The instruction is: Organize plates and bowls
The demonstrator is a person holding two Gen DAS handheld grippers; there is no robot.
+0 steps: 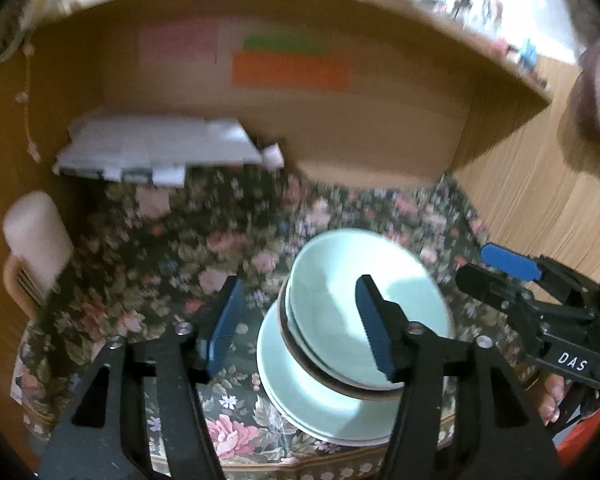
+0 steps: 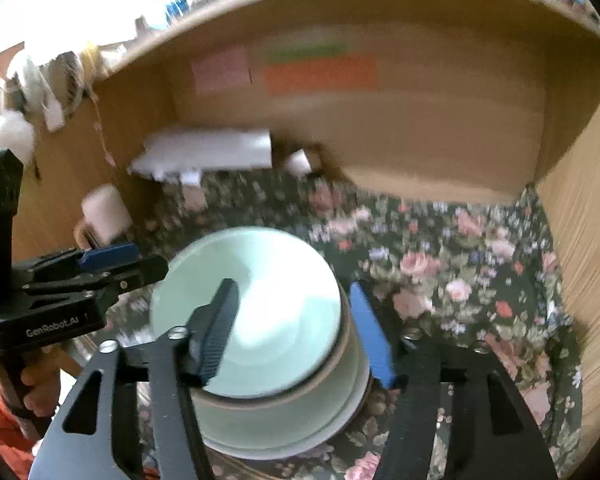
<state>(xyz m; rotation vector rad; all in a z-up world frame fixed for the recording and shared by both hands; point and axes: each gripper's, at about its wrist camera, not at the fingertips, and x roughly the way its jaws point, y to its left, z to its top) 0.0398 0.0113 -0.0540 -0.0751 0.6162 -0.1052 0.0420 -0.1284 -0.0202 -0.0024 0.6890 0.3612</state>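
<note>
Pale green bowls (image 1: 340,304) sit nested, brown-rimmed, on a small pile of pale green plates (image 1: 300,408) on a flowered tablecloth. My left gripper (image 1: 300,324) hovers open over the stack's left side, one finger above the bowl's hollow and the other outside its wall, neither pad touching. In the right wrist view the same bowls (image 2: 268,280) and plates (image 2: 260,448) show. My right gripper (image 2: 296,334) is open astride the right wall, pads clear of it. Each gripper also appears in the other's view: the right gripper (image 1: 508,272), the left gripper (image 2: 112,260).
The flowered tablecloth (image 1: 180,248) lies in a wooden alcove with an orange note (image 1: 288,70) and a pink one on its back wall. A white paper stack (image 1: 156,148) lies at the back left, a white cylinder (image 1: 32,236) at the left. A wood panel (image 2: 588,240) closes the right.
</note>
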